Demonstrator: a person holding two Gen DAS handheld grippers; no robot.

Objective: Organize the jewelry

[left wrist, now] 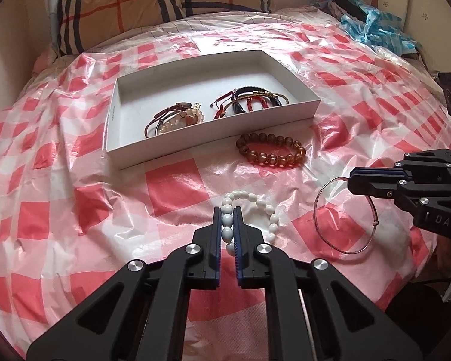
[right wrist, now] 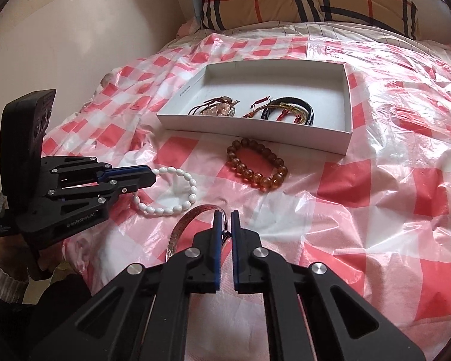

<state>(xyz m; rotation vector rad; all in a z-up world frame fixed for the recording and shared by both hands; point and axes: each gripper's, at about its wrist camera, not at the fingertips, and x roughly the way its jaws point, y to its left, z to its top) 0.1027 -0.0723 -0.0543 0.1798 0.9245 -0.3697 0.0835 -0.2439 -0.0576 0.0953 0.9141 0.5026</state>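
1. A pick-up step is judged to be in hand: two pieces are gripped at once. The left tool is closed on the white bead bracelet, a run of beads being pinched between its pads. The right tool is closed on the thin bangle, its rim being clamped near the tips.

2. In the right wrist view the white bead bracelet is seen held at one end by the left tool, the rest of the loop lying on or just above the checked plastic sheet. In the left wrist view the thin bangle is seen hanging from the right tool.

3. The next move is judged to call for both pieces to be carried to the white box, lifted over its near wall and let go inside.

4. Two clusters of bracelets and corded bands are already lying in the near part of the box; the far part is bare.

5. The amber bead bracelet is left on the sheet just beside the box's near wall, between the tools and the box; it could be dragged by a low pass.

6. Plaid pillows are set at the head of the bed, well apart.
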